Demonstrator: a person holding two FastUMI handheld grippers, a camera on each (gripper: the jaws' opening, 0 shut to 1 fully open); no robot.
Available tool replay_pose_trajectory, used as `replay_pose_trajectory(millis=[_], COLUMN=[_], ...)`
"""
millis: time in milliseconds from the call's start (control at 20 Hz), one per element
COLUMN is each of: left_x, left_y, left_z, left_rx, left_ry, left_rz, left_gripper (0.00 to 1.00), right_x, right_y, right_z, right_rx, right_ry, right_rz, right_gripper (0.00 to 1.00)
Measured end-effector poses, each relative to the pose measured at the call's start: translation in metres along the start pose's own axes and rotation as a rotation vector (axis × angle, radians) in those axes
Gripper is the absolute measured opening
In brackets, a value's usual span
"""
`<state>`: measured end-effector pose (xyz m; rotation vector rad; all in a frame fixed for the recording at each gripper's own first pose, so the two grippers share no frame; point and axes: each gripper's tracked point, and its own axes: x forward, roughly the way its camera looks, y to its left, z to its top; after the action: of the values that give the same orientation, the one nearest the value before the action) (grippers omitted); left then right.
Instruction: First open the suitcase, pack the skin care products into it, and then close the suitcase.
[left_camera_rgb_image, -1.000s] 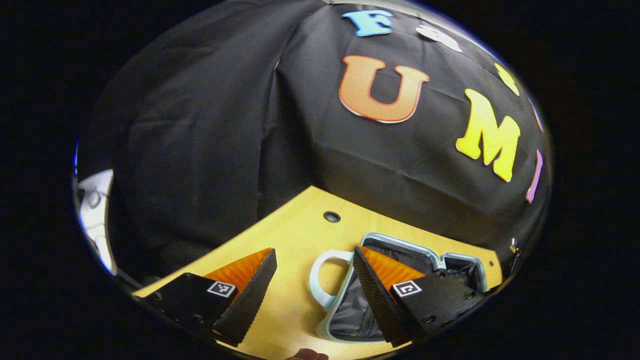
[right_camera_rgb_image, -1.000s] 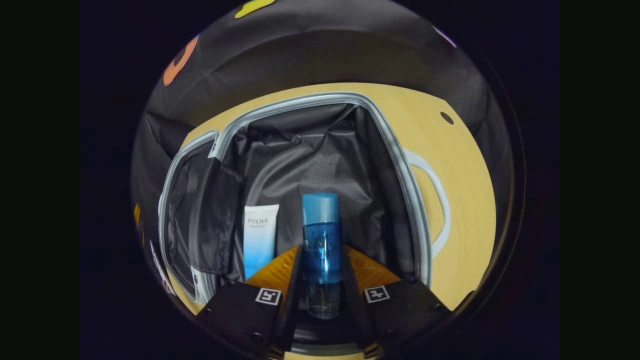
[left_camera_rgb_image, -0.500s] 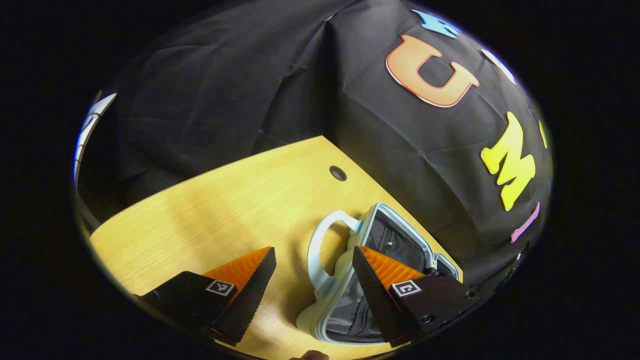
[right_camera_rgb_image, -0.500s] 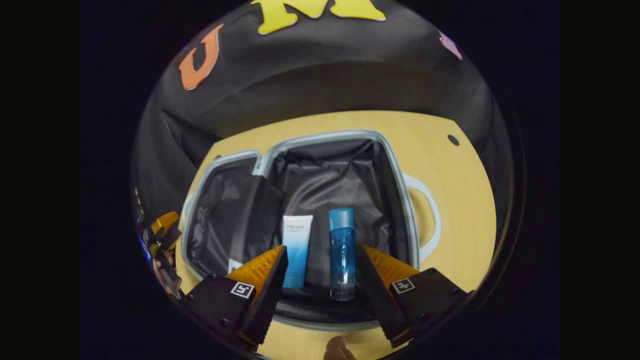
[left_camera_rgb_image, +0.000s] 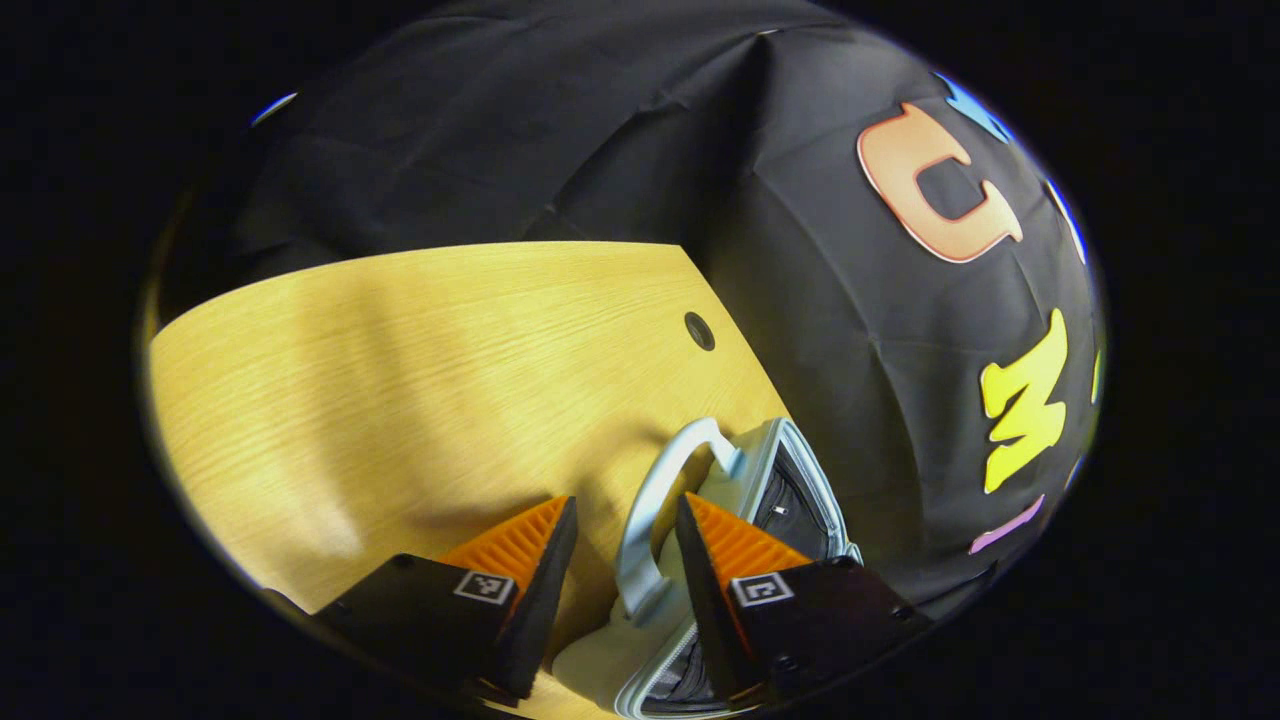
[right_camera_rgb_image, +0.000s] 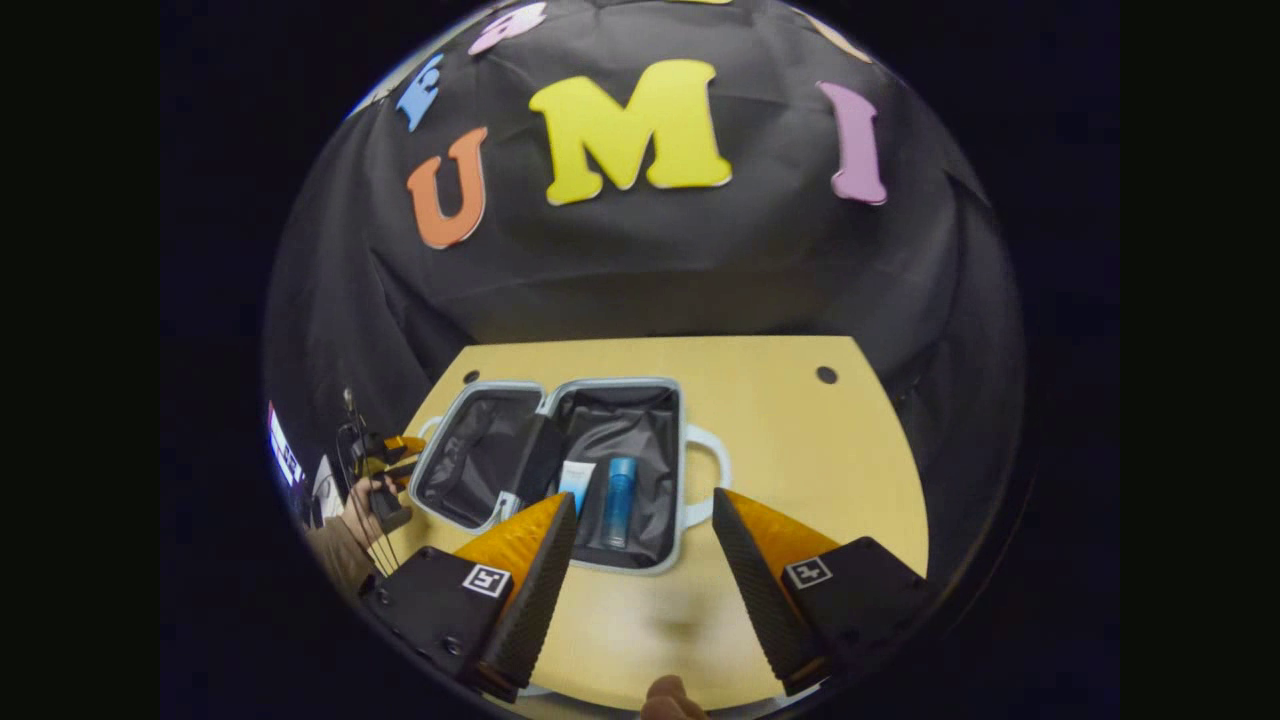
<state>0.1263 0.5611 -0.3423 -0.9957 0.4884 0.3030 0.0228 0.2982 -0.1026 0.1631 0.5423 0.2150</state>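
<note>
The pale blue suitcase (right_camera_rgb_image: 681, 470) lies open on the wooden table (right_camera_rgb_image: 800, 450), both halves showing dark lining. A white-and-blue tube (right_camera_rgb_image: 576, 478) and a blue bottle (right_camera_rgb_image: 619, 490) lie side by side in its right half. My right gripper (right_camera_rgb_image: 643, 503) hovers open and empty, well back from the case. Farther off in the right gripper view, a hand (right_camera_rgb_image: 362, 503) holds my left gripper (right_camera_rgb_image: 395, 452) at the case's left edge. In the left gripper view, my left gripper (left_camera_rgb_image: 625, 510) straddles a suitcase handle (left_camera_rgb_image: 650, 480) with its jaws narrowed, and a gap remains on the left side. The suitcase rim (left_camera_rgb_image: 775, 445) lies just beyond.
Two cable holes (right_camera_rgb_image: 826, 374) (right_camera_rgb_image: 471, 377) sit near the table's far edge, and one hole (left_camera_rgb_image: 699, 330) shows in the left gripper view. Black cloth walls the table on the far and side edges. Bare wood (left_camera_rgb_image: 400, 380) spreads left of the case.
My right gripper let go of the blue bottle inside the case and drew back and up. My left gripper swung onto the suitcase handle and its jaws narrowed.
</note>
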Motion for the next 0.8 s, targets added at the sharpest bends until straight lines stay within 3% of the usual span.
replay_pose_trajectory(millis=[150, 200, 300, 400, 450, 550, 700, 750, 800], left_x=[0.002, 0.003, 0.003, 0.003, 0.001, -0.007, -0.026, -0.036, -0.046], left_y=[-0.006, -0.004, -0.006, -0.012, -0.015, -0.021, -0.042, -0.053, -0.068], left_z=[0.003, 0.0, 0.001, 0.004, 0.005, 0.014, 0.025, 0.029, 0.035], left_rx=[-0.059, -0.04, 0.017, 0.085, 0.12, 0.158, 0.253, 0.302, 0.352], left_ry=[-0.009, -0.011, -0.017, -0.024, -0.023, -0.036, -0.107, -0.139, -0.174], left_rz=[-0.018, -0.003, 0.007, 0.007, 0.007, 0.023, 0.058, 0.072, 0.079], left_gripper=[0.4, 0.25, 0.18, 0.14, 0.13, 0.1, 0.08, 0.07, 0.07], right_x=[-0.031, -0.036, -0.043, -0.052, -0.056, -0.067, -0.083, -0.088, -0.094], right_y=[-0.022, -0.026, -0.035, -0.038, -0.043, -0.047, -0.057, -0.061, -0.064], right_z=[0.011, 0.013, 0.013, 0.016, 0.019, 0.028, 0.043, 0.046, 0.049], right_rx=[0.029, 0.022, 0.003, 0.019, 0.018, -0.006, -0.068, -0.088, -0.1], right_ry=[-0.059, -0.076, -0.089, -0.087, -0.089, -0.115, -0.179, -0.192, -0.202], right_rz=[-0.052, -0.064, -0.087, -0.097, -0.113, -0.105, -0.087, -0.084, -0.072], right_gripper=[0.81, 0.81, 0.81, 0.76, 0.81, 0.82, 0.77, 0.81, 0.77])
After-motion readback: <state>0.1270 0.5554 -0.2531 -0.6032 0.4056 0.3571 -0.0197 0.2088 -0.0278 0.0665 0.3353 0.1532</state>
